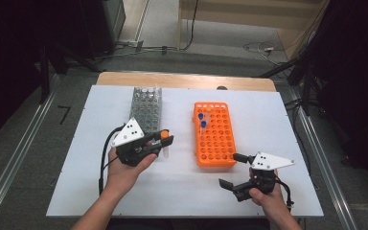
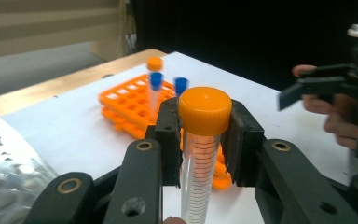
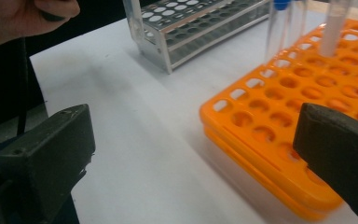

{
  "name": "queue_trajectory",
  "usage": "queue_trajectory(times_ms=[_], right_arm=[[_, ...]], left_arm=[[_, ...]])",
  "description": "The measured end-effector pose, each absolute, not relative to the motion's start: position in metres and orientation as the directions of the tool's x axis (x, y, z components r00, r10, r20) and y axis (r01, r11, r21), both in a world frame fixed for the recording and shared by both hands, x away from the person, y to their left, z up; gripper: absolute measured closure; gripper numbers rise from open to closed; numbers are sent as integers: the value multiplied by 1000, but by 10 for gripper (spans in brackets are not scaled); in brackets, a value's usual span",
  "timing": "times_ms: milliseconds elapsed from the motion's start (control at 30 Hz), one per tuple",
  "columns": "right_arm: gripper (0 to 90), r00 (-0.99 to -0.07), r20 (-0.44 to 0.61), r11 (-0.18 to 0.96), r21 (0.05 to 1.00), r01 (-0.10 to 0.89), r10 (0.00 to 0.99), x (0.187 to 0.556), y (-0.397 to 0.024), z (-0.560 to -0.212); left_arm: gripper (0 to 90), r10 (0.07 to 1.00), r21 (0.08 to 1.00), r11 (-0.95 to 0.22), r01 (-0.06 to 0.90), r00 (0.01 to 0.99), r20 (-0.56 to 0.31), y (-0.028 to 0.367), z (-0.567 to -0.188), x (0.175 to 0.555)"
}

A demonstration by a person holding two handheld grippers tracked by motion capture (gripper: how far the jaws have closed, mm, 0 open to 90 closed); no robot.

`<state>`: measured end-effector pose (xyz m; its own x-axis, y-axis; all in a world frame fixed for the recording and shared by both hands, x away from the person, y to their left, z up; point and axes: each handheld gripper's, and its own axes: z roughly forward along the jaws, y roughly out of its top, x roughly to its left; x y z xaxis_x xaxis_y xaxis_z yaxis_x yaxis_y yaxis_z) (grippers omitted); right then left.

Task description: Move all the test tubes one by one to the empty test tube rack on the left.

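- The left hand-held gripper (image 1: 165, 140) pinches a clear plastic graduated tube with an orange screw cap (image 2: 204, 112), its pads pressed on either side just under the cap, as the left gripper view shows.
- From the orange plastic tube rack (image 1: 214, 135) with its grid of round holes, that tube lies to the left, lifted off the white worktop (image 1: 182, 187), between the orange rack and the grey metal rack (image 1: 146, 109).
- In the left gripper view the tube's long axis runs top to bottom between the jaws, cap uppermost, so it looks close to upright and suited to a straight lowering into a hole.
- The orange rack already carries two blue-capped tubes (image 1: 201, 120) and one orange-capped tube (image 2: 154, 64) at its far end; the near rows are free.
- The right hand-held gripper (image 1: 234, 170) stands at the orange rack's near right corner with its jaws spread wide and nothing between them.
- By my reading the left hand is the one to act: the coming move is a carry rightward over the rack.
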<state>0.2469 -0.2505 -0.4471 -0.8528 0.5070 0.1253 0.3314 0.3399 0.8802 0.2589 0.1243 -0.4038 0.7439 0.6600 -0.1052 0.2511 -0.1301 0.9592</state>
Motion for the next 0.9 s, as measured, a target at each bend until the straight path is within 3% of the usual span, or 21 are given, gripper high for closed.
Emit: queue_trajectory(times_ms=[433, 900], right_arm=[[0, -805, 143, 309, 874, 376, 575, 253, -289, -455], [0, -793, 141, 305, 872, 383, 593, 258, -297, -459]], left_arm=[[700, 743, 961, -97, 260, 661, -104, 142, -395, 312], [700, 826, 964, -66, 257, 556, -91, 154, -388, 363]])
